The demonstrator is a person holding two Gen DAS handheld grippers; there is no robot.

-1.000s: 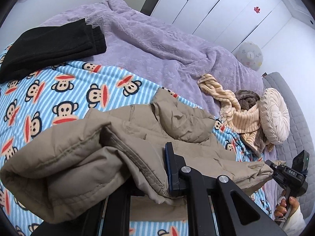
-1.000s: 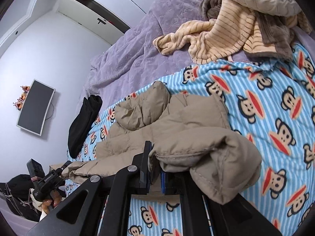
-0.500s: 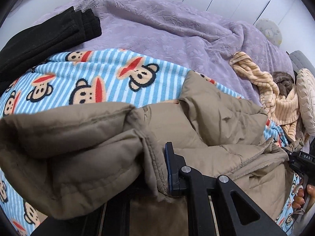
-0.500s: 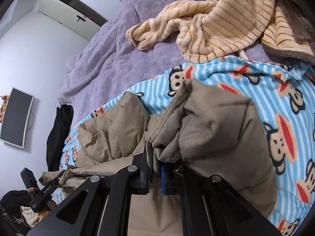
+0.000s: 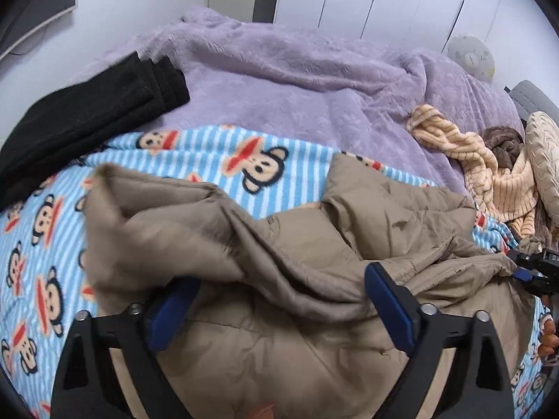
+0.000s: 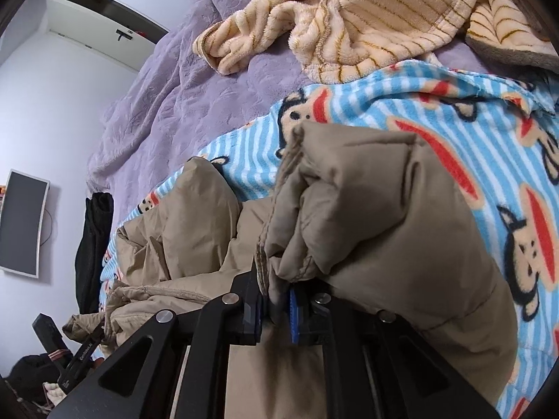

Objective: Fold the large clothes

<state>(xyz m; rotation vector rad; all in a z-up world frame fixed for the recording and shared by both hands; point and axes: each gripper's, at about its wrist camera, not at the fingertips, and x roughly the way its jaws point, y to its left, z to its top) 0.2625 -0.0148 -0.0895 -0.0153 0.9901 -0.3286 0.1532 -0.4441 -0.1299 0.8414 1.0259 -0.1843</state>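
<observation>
Spread over the monkey-print blue striped blanket (image 5: 227, 171), the puffy tan quilted jacket (image 5: 314, 251) lies half folded; my left claw (image 5: 279, 300) has just released its hem, while my right claw (image 6: 276, 307) stays clamped on it.

The left gripper (image 5: 279, 300) is showing matte black, angular finger arms with triangular cut-outs, silver screw heads glinting near each blue pad (image 5: 387, 300). The right gripper (image 6: 276, 309) is showing the same black frame, round silver screws and a ribbed blue pad (image 6: 294, 316). Beside the left gripper's right arm, fingertips with bare skin (image 5: 548, 340) are peeking in.
</observation>
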